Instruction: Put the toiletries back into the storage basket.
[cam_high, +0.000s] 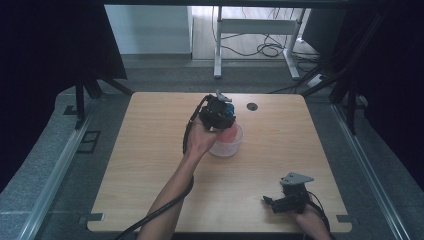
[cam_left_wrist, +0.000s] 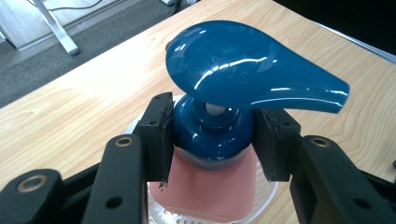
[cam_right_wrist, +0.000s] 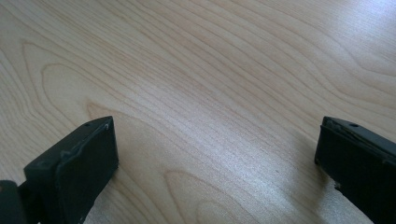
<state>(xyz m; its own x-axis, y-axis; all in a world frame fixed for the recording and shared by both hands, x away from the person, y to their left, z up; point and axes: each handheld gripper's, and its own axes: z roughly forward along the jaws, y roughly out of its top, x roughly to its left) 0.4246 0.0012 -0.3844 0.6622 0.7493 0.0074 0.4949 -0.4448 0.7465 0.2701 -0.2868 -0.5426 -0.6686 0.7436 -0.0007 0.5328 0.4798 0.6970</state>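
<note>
Left jaws around the pump bottle's collar, right jaws idle

The left gripper (cam_left_wrist: 212, 140) has its jaws closed against the glossy blue collar of the pink pump bottle (cam_left_wrist: 212, 186), which sits in a clear plastic bowl (cam_high: 234, 148); next is likely a lift; the right gripper (cam_right_wrist: 215, 158) gapes wide, empty, over the wooden table (cam_right_wrist: 196, 70)
</note>
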